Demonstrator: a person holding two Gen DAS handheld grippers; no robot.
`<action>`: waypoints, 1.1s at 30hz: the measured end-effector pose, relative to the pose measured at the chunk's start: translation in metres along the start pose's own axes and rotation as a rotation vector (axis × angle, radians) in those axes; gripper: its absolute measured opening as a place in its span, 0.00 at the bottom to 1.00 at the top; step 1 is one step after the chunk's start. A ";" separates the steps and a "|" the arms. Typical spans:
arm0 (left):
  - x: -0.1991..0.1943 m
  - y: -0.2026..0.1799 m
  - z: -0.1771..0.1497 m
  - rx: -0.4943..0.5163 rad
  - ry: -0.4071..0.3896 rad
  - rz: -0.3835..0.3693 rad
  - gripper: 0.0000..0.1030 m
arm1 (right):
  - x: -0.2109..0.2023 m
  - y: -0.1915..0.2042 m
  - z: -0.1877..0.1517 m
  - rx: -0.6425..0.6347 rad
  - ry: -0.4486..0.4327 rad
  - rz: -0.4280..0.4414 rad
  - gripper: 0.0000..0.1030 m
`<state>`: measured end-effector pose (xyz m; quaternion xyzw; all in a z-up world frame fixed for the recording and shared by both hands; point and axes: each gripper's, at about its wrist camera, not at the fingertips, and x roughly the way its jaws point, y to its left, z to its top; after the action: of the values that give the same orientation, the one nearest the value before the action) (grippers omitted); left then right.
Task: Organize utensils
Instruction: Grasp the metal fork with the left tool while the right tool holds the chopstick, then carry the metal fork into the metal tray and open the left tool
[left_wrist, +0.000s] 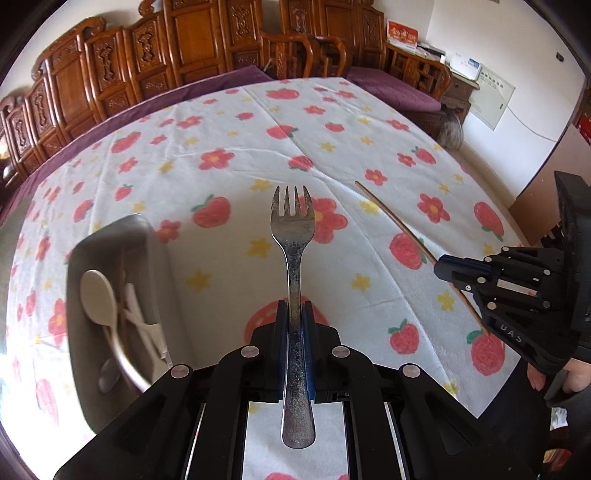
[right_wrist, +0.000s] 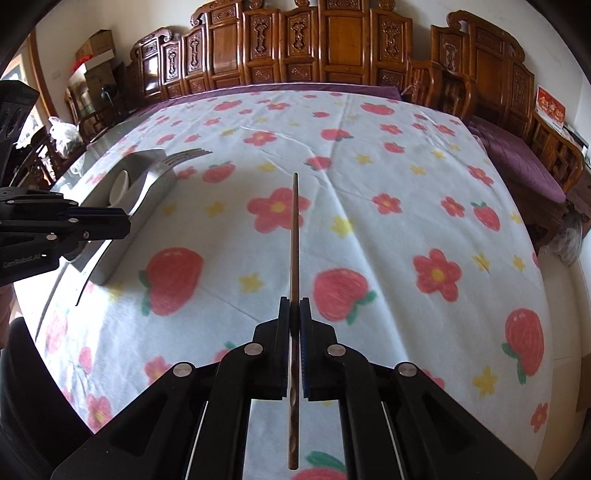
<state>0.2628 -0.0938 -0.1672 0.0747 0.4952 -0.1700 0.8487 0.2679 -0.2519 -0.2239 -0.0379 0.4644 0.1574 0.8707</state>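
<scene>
Left wrist: metal tray (left_wrist: 110, 236) holds white spoon (left_wrist: 98, 293); fingers (left_wrist: 282, 321) pinch fork (left_wrist: 291, 236)

Home: carved wood chairs (right_wrist: 332, 48), tablecloth (right_wrist: 369, 206).

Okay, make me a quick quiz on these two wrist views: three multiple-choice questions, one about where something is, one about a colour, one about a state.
1. Where is the metal tray?
A. to the left of the held fork
B. to the right of the held fork
C. on a chair

2. What colour is the spoon in the tray?
A. red
B. off-white
C. black

3. What is the right tool doing?
A. hanging open
B. shut on a fork
C. shut on a chopstick

Answers: 1 A, the tray lies left of the fork that the left tool grips. 2 B, its bowl is pale cream. 3 C, the brown chopstick runs between its closed fingers.
</scene>
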 end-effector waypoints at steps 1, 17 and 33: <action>-0.004 0.004 0.000 -0.004 -0.007 0.003 0.06 | 0.000 0.004 0.002 -0.004 -0.003 0.004 0.06; -0.057 0.056 -0.005 -0.067 -0.097 0.028 0.06 | -0.009 0.058 0.032 -0.067 -0.035 0.048 0.06; -0.035 0.118 -0.015 -0.165 -0.066 0.083 0.07 | -0.012 0.075 0.041 -0.080 -0.041 0.079 0.06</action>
<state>0.2776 0.0282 -0.1489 0.0195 0.4758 -0.0955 0.8741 0.2713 -0.1748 -0.1853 -0.0513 0.4410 0.2108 0.8709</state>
